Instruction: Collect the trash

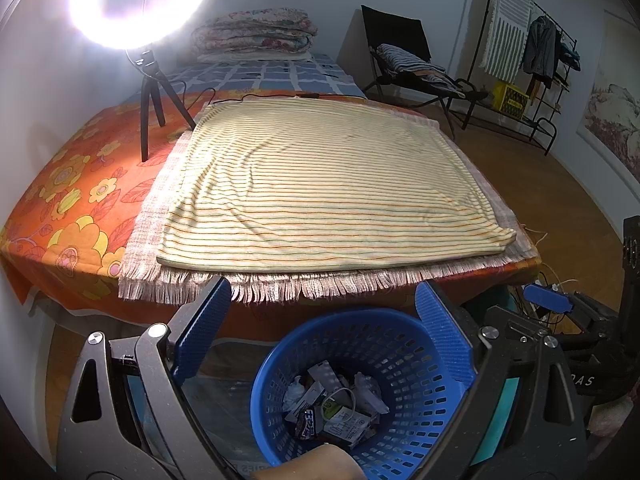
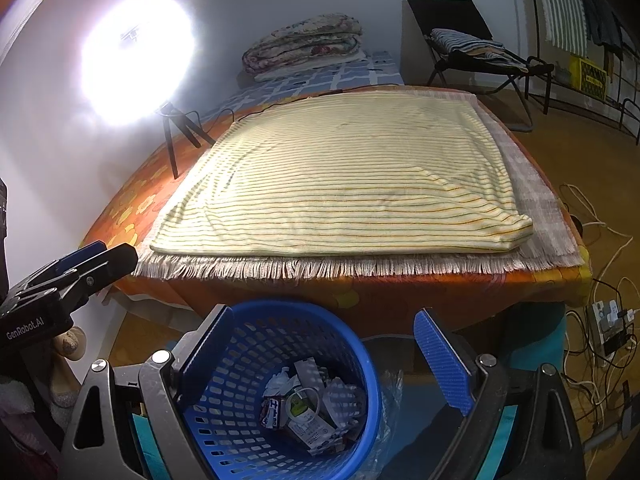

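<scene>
A blue plastic basket stands on the floor in front of the table and holds crumpled paper and small cartons. My left gripper is open and empty above the basket. My right gripper is open and empty, just right of the basket, whose trash shows inside. The right gripper also shows at the right edge of the left wrist view, and the left gripper at the left of the right wrist view. No trash shows on the striped cloth.
The table carries an orange flowered cover, a fringed mat and a ring light on a tripod. A chair and a clothes rack stand behind. Cables and a power strip lie on the floor at right.
</scene>
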